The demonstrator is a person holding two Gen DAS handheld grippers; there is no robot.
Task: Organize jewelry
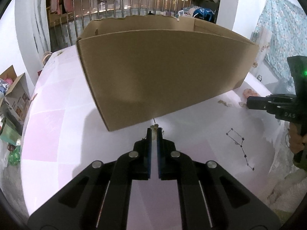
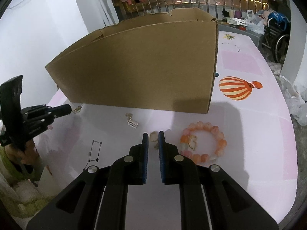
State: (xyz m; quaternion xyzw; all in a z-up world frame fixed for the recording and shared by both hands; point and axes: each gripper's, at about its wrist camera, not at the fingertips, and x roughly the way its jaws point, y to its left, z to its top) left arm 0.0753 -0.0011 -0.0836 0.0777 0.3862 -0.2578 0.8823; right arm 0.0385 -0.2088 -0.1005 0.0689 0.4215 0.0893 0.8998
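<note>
Two handheld grippers work a tabletop (image 2: 249, 126) strewn with jewelry in front of a tall cardboard box (image 1: 163, 72). The left gripper (image 1: 154, 134) is all but closed, its tips pinching a small gold-coloured pendant (image 1: 154, 128) at the foot of the box wall; the chain trails thinly, so the hold looks slight and the piece could slip out on the lift or snag on the cardboard edge. The right gripper (image 2: 153, 140) stands narrowly parted around another gold trinket (image 2: 153, 137); whether the pads press on it cannot be told. A peach bead bracelet (image 2: 203, 143) lies just beside the right gripper and a white charm on a chain (image 2: 132, 123) nearer the box, either easily swept aside.
</note>
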